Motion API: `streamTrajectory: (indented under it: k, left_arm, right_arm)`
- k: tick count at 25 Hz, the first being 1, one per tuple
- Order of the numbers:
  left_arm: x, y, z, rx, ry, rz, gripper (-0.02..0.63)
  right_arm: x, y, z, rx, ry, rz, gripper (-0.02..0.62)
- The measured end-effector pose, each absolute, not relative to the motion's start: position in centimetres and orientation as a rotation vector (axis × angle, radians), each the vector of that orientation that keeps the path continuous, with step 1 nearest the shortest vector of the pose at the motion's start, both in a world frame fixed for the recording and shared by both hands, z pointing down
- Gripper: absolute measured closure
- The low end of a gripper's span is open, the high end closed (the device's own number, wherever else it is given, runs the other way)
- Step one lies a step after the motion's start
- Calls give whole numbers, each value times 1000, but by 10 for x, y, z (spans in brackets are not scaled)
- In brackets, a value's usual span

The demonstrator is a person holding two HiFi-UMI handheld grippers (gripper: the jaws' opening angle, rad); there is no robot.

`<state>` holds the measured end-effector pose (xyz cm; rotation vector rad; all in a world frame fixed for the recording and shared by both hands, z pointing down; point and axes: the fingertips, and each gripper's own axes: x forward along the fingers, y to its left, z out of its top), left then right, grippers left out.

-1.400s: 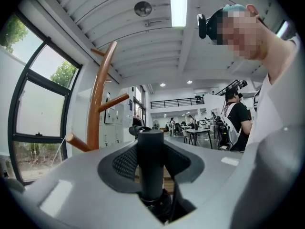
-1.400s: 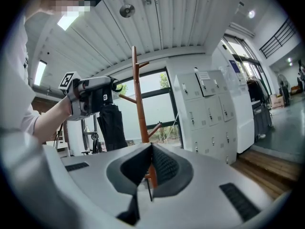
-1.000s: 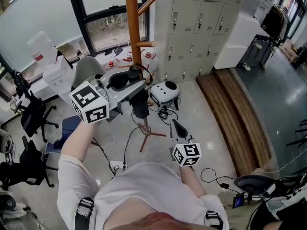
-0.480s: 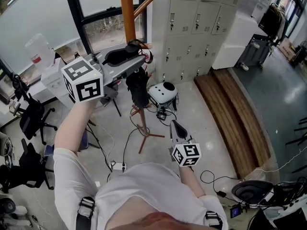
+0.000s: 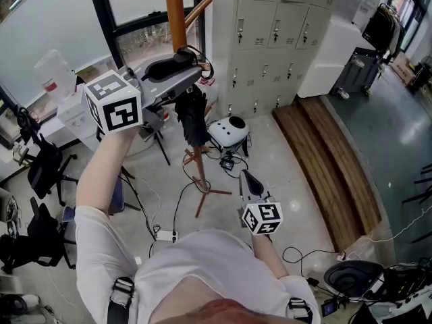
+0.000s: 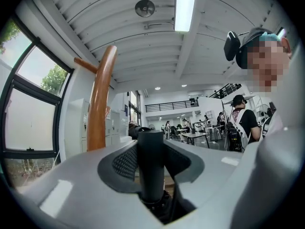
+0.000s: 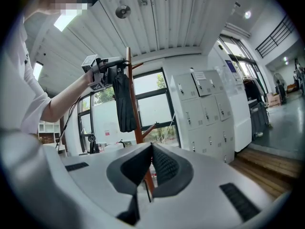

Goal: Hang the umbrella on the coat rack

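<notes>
My left gripper (image 5: 181, 73) is raised and shut on the black handle (image 6: 151, 161) of a folded black umbrella (image 5: 192, 120), which hangs straight down from it. The handle's end and its strap loop (image 5: 197, 51) are right against the orange wooden coat rack pole (image 5: 174, 12). I cannot tell whether the loop is over a peg. An upper peg (image 5: 200, 8) slants up to the right. In the left gripper view the pole (image 6: 99, 109) rises just left of the jaws. My right gripper (image 5: 247, 178) is held low, shut and empty; its view shows the umbrella (image 7: 125, 104) and the rack (image 7: 137, 128).
Grey lockers (image 5: 270, 25) stand right of the rack, with a raised wooden platform (image 5: 324, 160) beyond them. On the floor near the rack's base (image 5: 202, 187) lie a white round device (image 5: 231, 130) and cables. Office chairs (image 5: 40, 167) and a cluttered desk are at the left.
My left gripper has risen with the umbrella and moved in toward the pole, bringing the handle end up by the pegs. The right gripper has stayed where it was.
</notes>
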<state>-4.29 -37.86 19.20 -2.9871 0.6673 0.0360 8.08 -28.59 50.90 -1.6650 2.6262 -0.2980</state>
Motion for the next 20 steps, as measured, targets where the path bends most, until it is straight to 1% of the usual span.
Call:
streamTrajectory:
  k: [8,20]
  left_arm:
    - [-49,-403,214,-2969,772,-40,456]
    - [-57,-390,254,-2919,801,-142,451]
  right_arm:
    - [80,-289,511,-1654,2643,-311,586]
    - [71,-286,518,-1645,2659,-317,586]
